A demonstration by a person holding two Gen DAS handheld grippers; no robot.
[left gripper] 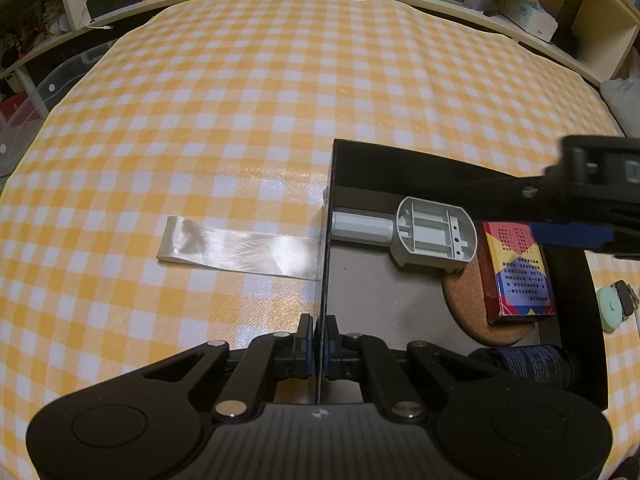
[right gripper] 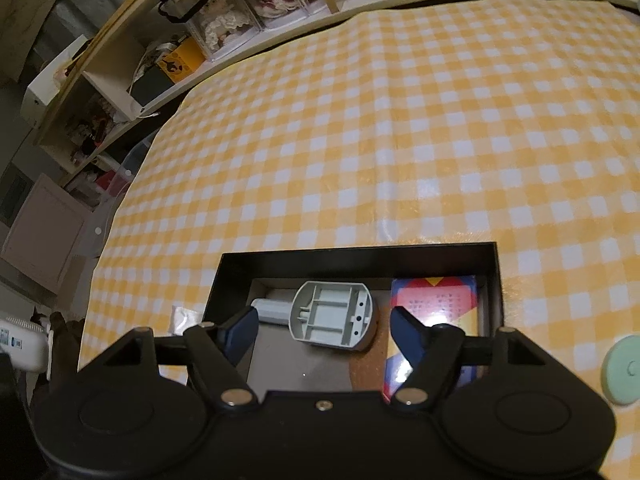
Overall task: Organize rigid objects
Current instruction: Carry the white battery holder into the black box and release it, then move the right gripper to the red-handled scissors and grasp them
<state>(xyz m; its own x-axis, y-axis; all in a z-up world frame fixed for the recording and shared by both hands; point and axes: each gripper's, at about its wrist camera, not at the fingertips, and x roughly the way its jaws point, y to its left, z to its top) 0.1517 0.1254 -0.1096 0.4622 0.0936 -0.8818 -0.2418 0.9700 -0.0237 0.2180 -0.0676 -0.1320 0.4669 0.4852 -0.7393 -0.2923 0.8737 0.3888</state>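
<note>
While lying flat, grey plastic part [right gripper: 332,318] shows ribbed hollows.

cork coaster [left gripper: 472,312] half under card box [left gripper: 516,272]; green disc [right gripper: 624,370] cut by edge

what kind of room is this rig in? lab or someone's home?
Most likely a home, not a lab. The table wears a yellow-and-white checked tablecloth, the open shelving behind it is crammed with household clutter, and clear display cases hold dolls. A living or hobby room is my guess.
</note>
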